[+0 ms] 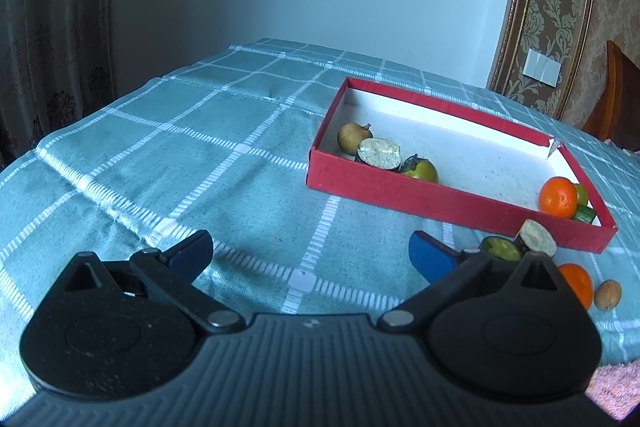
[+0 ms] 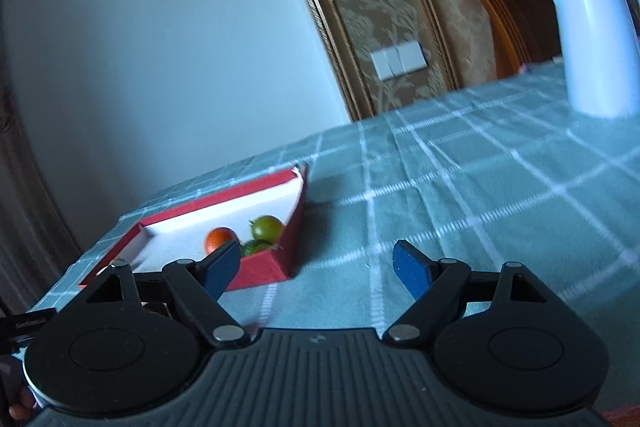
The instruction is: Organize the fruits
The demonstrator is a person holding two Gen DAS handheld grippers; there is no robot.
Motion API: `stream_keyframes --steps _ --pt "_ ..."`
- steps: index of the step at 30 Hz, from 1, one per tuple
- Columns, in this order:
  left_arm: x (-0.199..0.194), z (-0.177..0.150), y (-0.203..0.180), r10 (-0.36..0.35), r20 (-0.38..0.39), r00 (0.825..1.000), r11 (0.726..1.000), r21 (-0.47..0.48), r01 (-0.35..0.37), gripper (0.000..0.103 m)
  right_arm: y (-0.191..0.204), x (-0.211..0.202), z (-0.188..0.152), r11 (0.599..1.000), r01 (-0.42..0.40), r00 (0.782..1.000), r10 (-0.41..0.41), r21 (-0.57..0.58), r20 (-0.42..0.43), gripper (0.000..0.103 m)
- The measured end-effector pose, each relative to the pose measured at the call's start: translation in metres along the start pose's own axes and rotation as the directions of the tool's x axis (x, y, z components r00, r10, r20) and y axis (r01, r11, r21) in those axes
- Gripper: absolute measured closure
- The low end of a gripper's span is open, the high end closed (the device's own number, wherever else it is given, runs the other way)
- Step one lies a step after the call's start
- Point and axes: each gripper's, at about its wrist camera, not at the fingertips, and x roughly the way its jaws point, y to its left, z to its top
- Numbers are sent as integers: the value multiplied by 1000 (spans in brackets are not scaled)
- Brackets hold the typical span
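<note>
A red box [image 1: 384, 189] with a white floor lies on the checked cloth. Its left corner holds a brown fruit [image 1: 354, 136], a cut dark fruit [image 1: 379, 153] and a green persimmon [image 1: 420, 169]; its right corner holds an orange [image 1: 558, 197] and green fruits. Outside the box, by its near wall, lie a green fruit [image 1: 500, 247], a cut fruit half [image 1: 538, 238], another orange [image 1: 578, 283] and a small brown fruit [image 1: 608, 294]. My left gripper [image 1: 310, 253] hangs open over bare cloth, left of these. My right gripper [image 2: 316, 269] is open beside the box's corner [image 2: 276, 267], holding nothing.
A white kettle [image 2: 596, 39] stands on the cloth at the far right in the right wrist view. A wooden chair back [image 2: 516, 19] is behind the table. A wall and curtain [image 1: 52, 27] lie beyond the far table edge.
</note>
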Motion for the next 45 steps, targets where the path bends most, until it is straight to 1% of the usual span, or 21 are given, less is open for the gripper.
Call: stream_keyframes --steps 3,4,5,7,10,12,14,17,19,22,24,25,28,29,31,34,36,37,38,45 --pt "0 0 1 -3 0 1000 1000 -3 3 0 9 -11 7 999 -22 1000 22 -38 16 19" --pt "0 0 1 -4 0 1000 1000 -3 4 0 12 -13 9 998 -28 999 29 -63 17 17" --pt "0 0 1 -6 0 1000 1000 -3 6 0 17 -15 11 995 -35 999 36 -93 12 9" --pt "0 0 1 -9 -1 1000 1000 -3 9 0 26 -18 11 983 -59 998 60 -171 3 2" --pt "0 0 1 -13 -4 1000 1000 -3 13 0 41 -15 7 950 -96 995 88 -298 -42 2" --pt "1 0 2 -16 -5 1000 1000 -4 16 0 49 -8 6 929 -120 992 95 -349 -88 2" --pt "1 0 2 -18 -6 1000 1000 -7 18 0 56 0 5 911 -131 989 93 -391 -115 2" --pt "2 0 2 -21 -8 1000 1000 -6 21 0 65 13 0 889 -134 985 73 -438 -155 2" --pt "3 1 1 -22 -12 1000 1000 -5 22 0 69 22 -3 876 -156 978 74 -456 -194 2" --pt "3 1 1 -24 -15 1000 1000 -4 24 0 72 32 -10 867 -165 971 58 -470 -234 2" --pt "3 1 1 -24 -14 1000 1000 -6 24 0 73 38 -13 860 -175 966 57 -479 -251 7" --pt "3 1 1 -24 -14 1000 1000 -6 24 0 75 41 -15 857 -174 965 51 -485 -256 11" --pt "3 1 1 -25 -13 1000 1000 -10 24 0 76 47 -17 856 -191 957 55 -480 -284 30" --pt "3 1 1 -25 -13 1000 1000 -12 25 0 75 49 -17 857 -199 954 59 -475 -294 30" --pt "3 0 1 -25 -13 1000 1000 -14 25 0 75 50 -19 857 -192 956 53 -478 -288 30" --pt "3 0 2 -26 -13 1000 1000 -15 25 0 74 53 -21 864 -196 953 55 -463 -299 32" --pt "3 1 2 -26 -13 1000 1000 -15 26 0 75 55 -23 863 -202 949 56 -463 -310 45" --pt "3 1 2 -25 -13 1000 1000 -15 25 0 75 57 -24 864 -211 945 60 -457 -322 54" --pt "3 1 2 -25 -14 1000 1000 -14 25 0 75 58 -25 864 -216 942 61 -455 -331 57" --pt "3 0 2 -23 -14 1000 1000 -15 23 0 75 61 -25 866 -218 939 61 -449 -339 57"
